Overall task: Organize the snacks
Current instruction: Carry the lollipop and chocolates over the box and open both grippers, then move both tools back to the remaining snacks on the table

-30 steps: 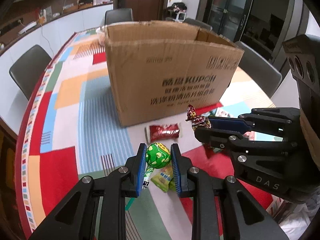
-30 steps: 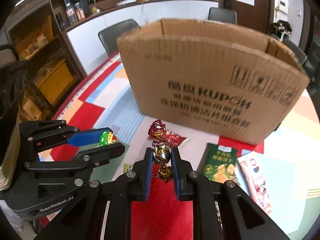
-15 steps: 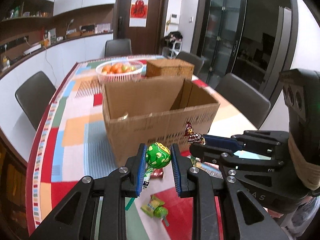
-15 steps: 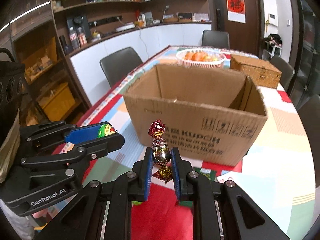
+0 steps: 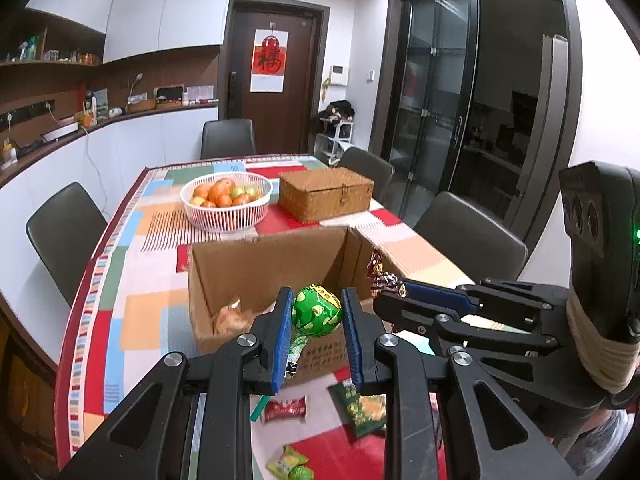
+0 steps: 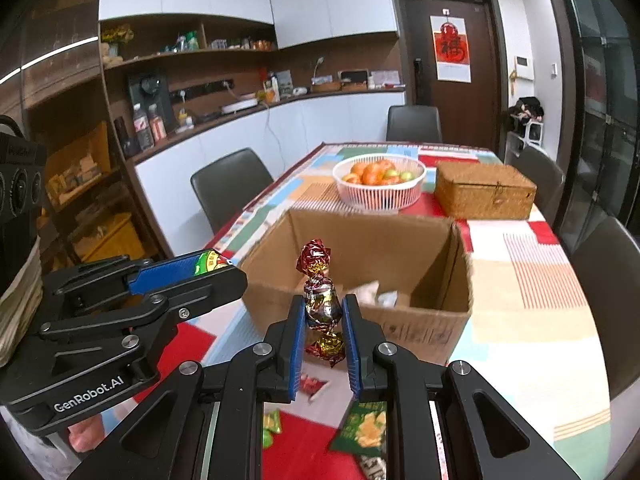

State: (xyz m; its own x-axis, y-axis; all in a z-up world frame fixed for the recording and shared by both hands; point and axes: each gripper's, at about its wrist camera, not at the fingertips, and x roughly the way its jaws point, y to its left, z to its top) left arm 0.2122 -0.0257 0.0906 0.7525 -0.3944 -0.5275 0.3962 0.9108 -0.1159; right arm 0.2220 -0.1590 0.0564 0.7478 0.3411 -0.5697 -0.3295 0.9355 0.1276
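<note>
Both grippers are raised above the table, level with the open top of the cardboard box [image 5: 256, 276], and each carries one sweet.

Left gripper [image 5: 316, 316]: the jaws are closed on a green lollipop [image 5: 317, 311], pinching its round wrapped head between the blue pads so that the stick and wrapper tail hang free below. This grip keeps the bulk of the sweet forward of the fingers, judged suitable for a clean drop.

Right gripper [image 6: 323, 316]: the jaws are clamped on the middle piece of a string of foil candies [image 6: 320, 300]. One red-wrapped piece stands above the fingers and a gold one dangles below. Holding the string at its middle appears intended to keep both ends from swinging.

The box stands on the patterned tablecloth [image 5: 132, 308] with its near wall towards the grippers. Something pale lies on its floor; it looks like snack packets, though the view is too poor to confirm.

Still loose on the table in front of the box: a red packet [image 5: 286, 407], a green snack bag [image 5: 366, 404] and small green-yellow sweets [image 5: 290, 463].

A fruit basket [image 6: 379, 186] and a wicker case [image 6: 485, 191] stand beyond the box, well apart from the work.

Assessment: both items are positioned for release into the box; neither is yet clearly over the opening.
</note>
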